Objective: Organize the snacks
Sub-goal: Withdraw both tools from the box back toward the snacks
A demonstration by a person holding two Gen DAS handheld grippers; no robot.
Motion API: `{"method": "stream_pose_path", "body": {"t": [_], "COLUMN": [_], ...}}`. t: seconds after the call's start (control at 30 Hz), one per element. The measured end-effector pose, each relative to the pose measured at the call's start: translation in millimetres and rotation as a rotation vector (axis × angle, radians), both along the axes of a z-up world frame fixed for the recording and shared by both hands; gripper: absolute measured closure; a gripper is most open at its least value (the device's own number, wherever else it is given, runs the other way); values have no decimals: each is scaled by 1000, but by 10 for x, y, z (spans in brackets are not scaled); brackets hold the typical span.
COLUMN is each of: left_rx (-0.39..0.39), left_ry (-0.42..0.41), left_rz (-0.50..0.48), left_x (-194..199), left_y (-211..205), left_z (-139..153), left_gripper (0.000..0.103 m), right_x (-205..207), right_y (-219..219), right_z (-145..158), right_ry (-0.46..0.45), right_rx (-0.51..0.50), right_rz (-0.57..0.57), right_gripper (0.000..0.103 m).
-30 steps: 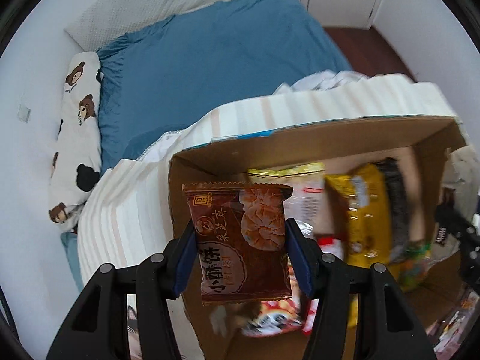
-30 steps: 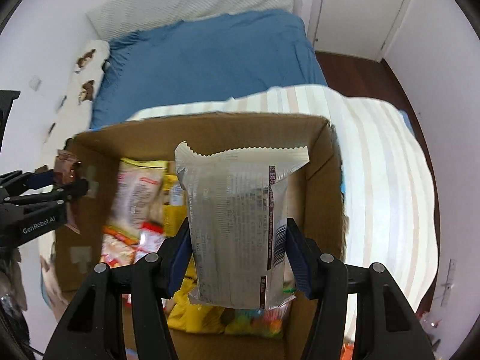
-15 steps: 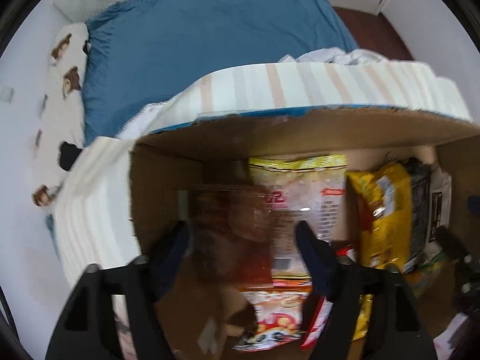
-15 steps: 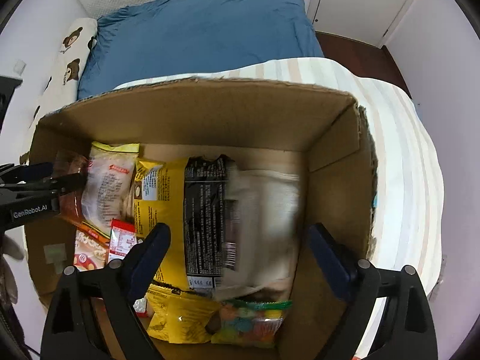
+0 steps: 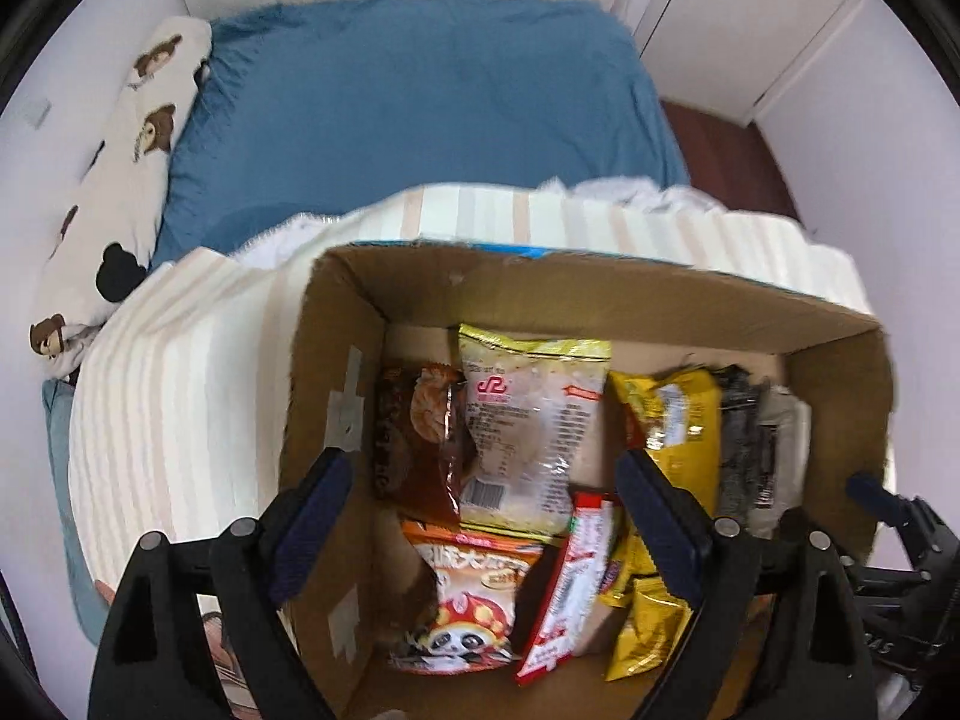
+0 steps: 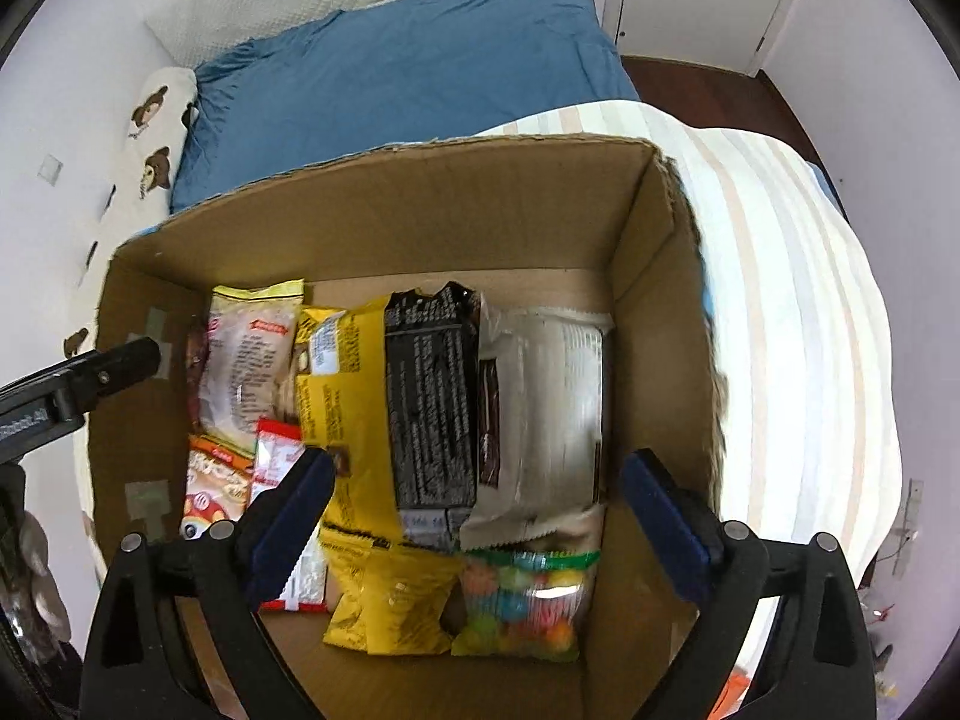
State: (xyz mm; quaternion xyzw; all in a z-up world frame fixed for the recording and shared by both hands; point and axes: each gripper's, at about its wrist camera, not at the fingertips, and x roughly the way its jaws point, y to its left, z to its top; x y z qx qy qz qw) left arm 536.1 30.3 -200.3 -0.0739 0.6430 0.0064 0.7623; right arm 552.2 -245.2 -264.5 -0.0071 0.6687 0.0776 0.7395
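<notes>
A cardboard box (image 5: pixel 540 294) (image 6: pixel 420 204) sits on a striped blanket and holds several snack packets. The brown pastry packet (image 5: pixel 414 438) lies at the box's left side beside a clear yellow-topped packet (image 5: pixel 528 426). The white packet (image 6: pixel 546 414) lies at the box's right side next to a black packet (image 6: pixel 432 402) and a yellow packet (image 6: pixel 348 396). My left gripper (image 5: pixel 480 516) is open and empty above the box. My right gripper (image 6: pixel 474 522) is open and empty above the box; it also shows in the left wrist view (image 5: pixel 900 522).
A striped blanket (image 5: pixel 180 384) (image 6: pixel 798 312) lies under the box on a bed with a blue sheet (image 5: pixel 414 126). A bear-print pillow (image 5: pixel 114 192) lies along the left wall. A candy bag (image 6: pixel 528 600) and a panda packet (image 5: pixel 468 600) lie at the box's near side.
Both grippers opened and let go. The brown pastry packet dropped into the box's left side and the white packet into its right side.
</notes>
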Motion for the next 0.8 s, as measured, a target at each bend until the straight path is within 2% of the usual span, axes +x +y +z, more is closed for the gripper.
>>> {"method": "stream_pose_path", "body": {"t": [0.17, 0.37, 0.7, 0.8], "left_rx": [-12, 59, 133, 131], "left_ry": [-101, -203, -320, -337], "left_rz": [6, 2, -6, 2], "left_x": [-391, -909, -1687, -1881], "left_y": [-59, -103, -174, -169], "left_z": [315, 596, 950, 1026], "left_gripper": [13, 13, 13, 13], "right_x": [-334, -743, -1488, -1642], "right_y": [21, 23, -69, -102], "right_z": [196, 431, 1033, 1173], "right_ry": [-51, -123, -278, -302], "right_rx": [14, 8, 23, 38], "right_rz": [10, 22, 35, 38], "right_gripper": [4, 3, 3, 3]}}
